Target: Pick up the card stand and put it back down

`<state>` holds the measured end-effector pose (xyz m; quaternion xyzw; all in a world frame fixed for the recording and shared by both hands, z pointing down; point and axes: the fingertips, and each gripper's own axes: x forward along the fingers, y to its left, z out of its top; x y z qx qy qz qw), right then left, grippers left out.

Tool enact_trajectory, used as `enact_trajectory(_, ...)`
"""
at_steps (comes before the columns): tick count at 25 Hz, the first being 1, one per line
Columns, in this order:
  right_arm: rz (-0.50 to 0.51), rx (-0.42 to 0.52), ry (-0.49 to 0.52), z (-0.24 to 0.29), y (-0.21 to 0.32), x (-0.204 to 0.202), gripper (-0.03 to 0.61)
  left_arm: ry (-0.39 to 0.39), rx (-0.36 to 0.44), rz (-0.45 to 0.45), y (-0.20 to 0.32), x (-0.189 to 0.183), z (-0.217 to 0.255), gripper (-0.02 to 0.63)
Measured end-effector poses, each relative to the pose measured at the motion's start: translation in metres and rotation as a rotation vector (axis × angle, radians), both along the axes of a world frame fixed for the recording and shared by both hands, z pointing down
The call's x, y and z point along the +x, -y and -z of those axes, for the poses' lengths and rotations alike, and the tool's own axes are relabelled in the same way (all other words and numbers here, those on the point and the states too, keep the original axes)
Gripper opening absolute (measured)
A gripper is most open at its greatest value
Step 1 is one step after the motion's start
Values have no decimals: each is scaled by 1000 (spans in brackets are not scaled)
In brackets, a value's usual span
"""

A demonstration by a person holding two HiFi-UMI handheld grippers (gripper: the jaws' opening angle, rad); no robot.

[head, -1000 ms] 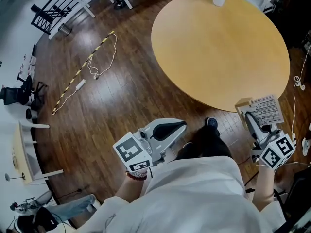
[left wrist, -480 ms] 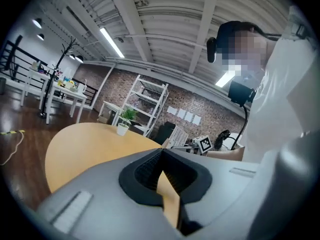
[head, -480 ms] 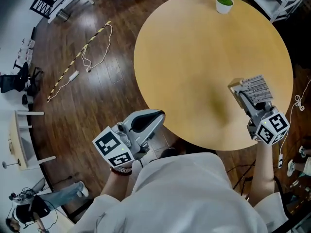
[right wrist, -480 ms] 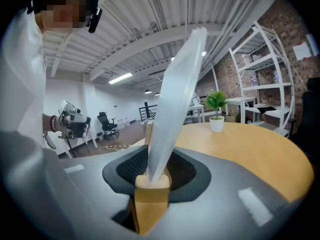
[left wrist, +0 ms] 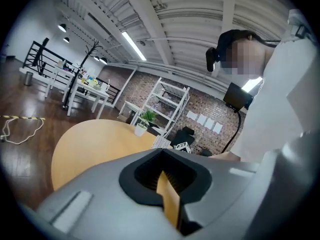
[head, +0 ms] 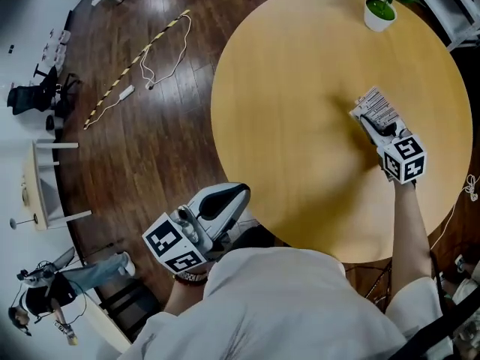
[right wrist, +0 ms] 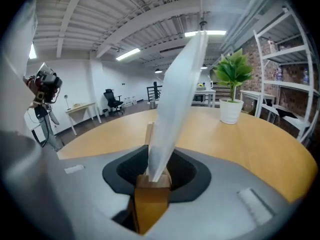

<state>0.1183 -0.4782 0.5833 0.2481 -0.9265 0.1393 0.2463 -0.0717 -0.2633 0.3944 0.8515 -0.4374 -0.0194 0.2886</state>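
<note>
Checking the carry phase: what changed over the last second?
The right claw, shut on the card stand, moved forward from the near edge of the table to well over its top. Nothing was taken or let go. The left claw stayed shut, empty and low, off the table.

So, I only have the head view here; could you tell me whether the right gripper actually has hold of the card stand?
Observer: Yes. In the right gripper view, the right gripper has its jaws closed on the wooden base of the card stand.
Operator: Thank you. How is the card sitting in it?
Observer: The white card rises out of the base and leans to the right in that view.
Operator: And the left gripper, please?
Observer: In its own view, the left gripper has its jaws together with nothing between them.
</note>
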Motion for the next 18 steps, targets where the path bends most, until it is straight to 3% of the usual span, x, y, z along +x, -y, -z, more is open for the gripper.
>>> enact_trajectory(3, 43, 29, -45, -19, 11, -9, 126, -20, -48, 68, 11, -16, -18, -12)
enact_trajectory(8, 89, 80, -106, -37, 22, -17, 126, -145, -57, 155, 22, -27, -19, -12)
enact_trajectory(18, 72, 60, -88, -60, 26, -11, 117, -164, -63, 188, 16, -27, -28, -12)
